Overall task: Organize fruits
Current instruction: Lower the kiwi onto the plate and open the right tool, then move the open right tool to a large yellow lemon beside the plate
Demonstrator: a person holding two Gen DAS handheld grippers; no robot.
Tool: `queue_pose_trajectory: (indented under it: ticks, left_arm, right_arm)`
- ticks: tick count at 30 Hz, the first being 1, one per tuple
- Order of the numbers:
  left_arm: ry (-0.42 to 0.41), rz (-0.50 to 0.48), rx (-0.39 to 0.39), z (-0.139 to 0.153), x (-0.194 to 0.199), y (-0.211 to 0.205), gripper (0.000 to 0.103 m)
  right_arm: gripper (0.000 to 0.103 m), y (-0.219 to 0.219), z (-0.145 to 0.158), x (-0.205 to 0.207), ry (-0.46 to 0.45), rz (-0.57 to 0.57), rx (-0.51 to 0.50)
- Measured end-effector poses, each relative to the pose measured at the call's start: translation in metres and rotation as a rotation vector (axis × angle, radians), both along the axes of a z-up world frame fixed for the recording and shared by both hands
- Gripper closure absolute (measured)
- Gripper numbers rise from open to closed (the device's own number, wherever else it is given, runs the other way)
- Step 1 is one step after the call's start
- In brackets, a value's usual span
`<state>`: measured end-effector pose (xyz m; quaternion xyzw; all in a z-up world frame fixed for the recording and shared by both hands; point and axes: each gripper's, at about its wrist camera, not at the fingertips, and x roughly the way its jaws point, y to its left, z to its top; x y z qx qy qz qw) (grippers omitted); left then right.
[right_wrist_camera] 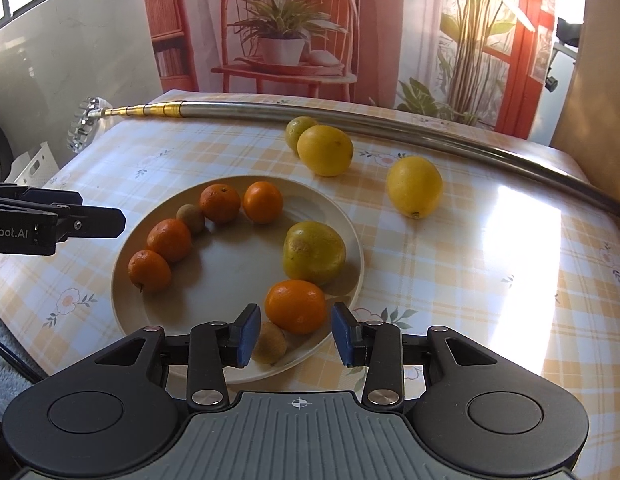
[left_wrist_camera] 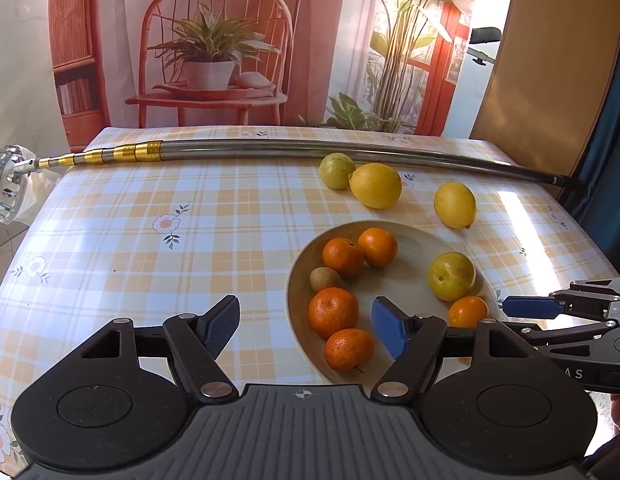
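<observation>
A beige plate (right_wrist_camera: 229, 272) holds several oranges, a yellow-green lemon (right_wrist_camera: 313, 252) and two small brown kiwis (right_wrist_camera: 269, 343). My right gripper (right_wrist_camera: 295, 320) is open at the plate's near rim, its blue pads either side of one orange (right_wrist_camera: 295, 306) without touching it. Open too, my left gripper (left_wrist_camera: 305, 322) hovers over the plate's left edge (left_wrist_camera: 295, 280), with two oranges (left_wrist_camera: 333, 311) just ahead between its fingers. Three lemons lie on the cloth beyond the plate: a pair touching (left_wrist_camera: 375, 185) and one alone (left_wrist_camera: 454, 205).
A long metal telescopic pole (left_wrist_camera: 310, 148) lies across the far side of the checked tablecloth, its round head (left_wrist_camera: 5, 184) overhanging the left edge. A printed backdrop of a chair and plants stands behind the table. Bare cloth stretches left of the plate (left_wrist_camera: 149, 260).
</observation>
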<state>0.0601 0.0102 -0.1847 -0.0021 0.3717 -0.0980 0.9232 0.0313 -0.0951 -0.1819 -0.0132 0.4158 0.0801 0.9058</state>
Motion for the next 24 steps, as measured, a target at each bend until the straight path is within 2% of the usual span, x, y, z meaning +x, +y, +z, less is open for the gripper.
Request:
queue_pose_trajectory:
  ticks: [6, 24]
  left_arm:
    - [0.001, 0.004, -0.003, 0.0, 0.0, 0.0, 0.027]
    - [0.006, 0.003, -0.001, -0.001, 0.0, 0.0, 0.024]
  right_arm:
    - [0.067, -0.005, 0.005, -0.003, -0.033, -0.022, 0.007]
    - [0.066, -0.013, 0.006, -0.002, -0.053, -0.068, 0.029]
